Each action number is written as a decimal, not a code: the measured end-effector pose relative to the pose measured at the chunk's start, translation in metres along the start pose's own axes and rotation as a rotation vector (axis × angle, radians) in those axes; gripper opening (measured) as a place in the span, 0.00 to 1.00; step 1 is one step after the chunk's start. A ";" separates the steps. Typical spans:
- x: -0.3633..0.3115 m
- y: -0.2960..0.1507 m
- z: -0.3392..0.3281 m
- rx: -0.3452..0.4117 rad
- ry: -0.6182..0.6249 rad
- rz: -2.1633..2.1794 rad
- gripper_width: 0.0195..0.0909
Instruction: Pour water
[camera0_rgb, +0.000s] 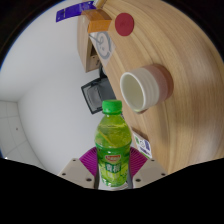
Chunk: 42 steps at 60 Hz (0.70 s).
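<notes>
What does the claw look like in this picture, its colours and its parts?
Only the tips of the claw show. Each of its two fingers is pale grey, with a magenta pad on the inner face. On the right finger a small dark blue and white patch shows near the tip. No cable, sleeve or hand is in view.

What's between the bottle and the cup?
Nothing: in the gripper view bare table separates the bottle, held between the jaws of the gripper, from the cup beyond it.
</notes>
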<state>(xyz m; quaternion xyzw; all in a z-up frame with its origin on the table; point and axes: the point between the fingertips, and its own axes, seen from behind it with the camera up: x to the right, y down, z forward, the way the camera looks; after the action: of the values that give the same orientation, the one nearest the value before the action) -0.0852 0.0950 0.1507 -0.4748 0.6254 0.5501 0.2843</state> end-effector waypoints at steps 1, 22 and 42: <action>0.002 -0.001 0.000 -0.002 0.005 0.007 0.26; 0.005 0.003 -0.009 -0.057 0.075 -0.246 0.26; -0.103 -0.056 -0.039 0.062 0.095 -1.332 0.27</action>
<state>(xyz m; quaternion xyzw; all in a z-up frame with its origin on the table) 0.0120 0.0897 0.2263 -0.7749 0.2259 0.2175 0.5488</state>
